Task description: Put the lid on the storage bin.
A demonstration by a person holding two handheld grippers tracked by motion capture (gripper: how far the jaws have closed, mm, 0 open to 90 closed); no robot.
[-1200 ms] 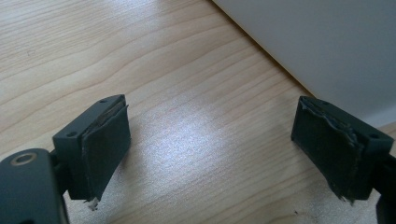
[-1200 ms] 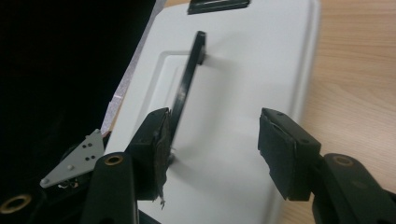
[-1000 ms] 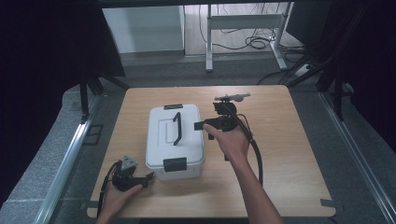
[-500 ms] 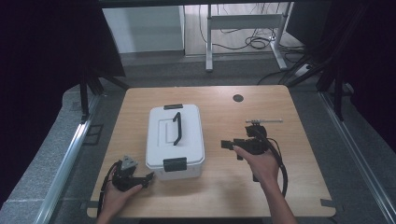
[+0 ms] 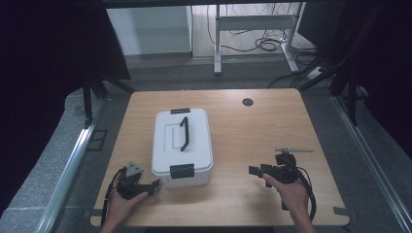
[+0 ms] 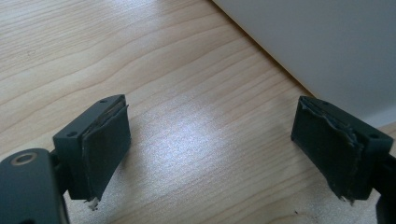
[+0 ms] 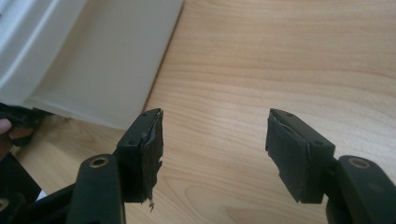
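Black grippers — frayed pads, brass-looking screws, looping black cable.

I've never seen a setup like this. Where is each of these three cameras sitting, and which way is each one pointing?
High view: above the person's side, facing forward and down on the table; forearms and both hands show.
Left gripper view: rides the left gripper, looking along its open jaws at tabletop and the white box.
Right gripper view: rides the right gripper, jaws open, facing the box.
All three share the box and wooden tabletop.
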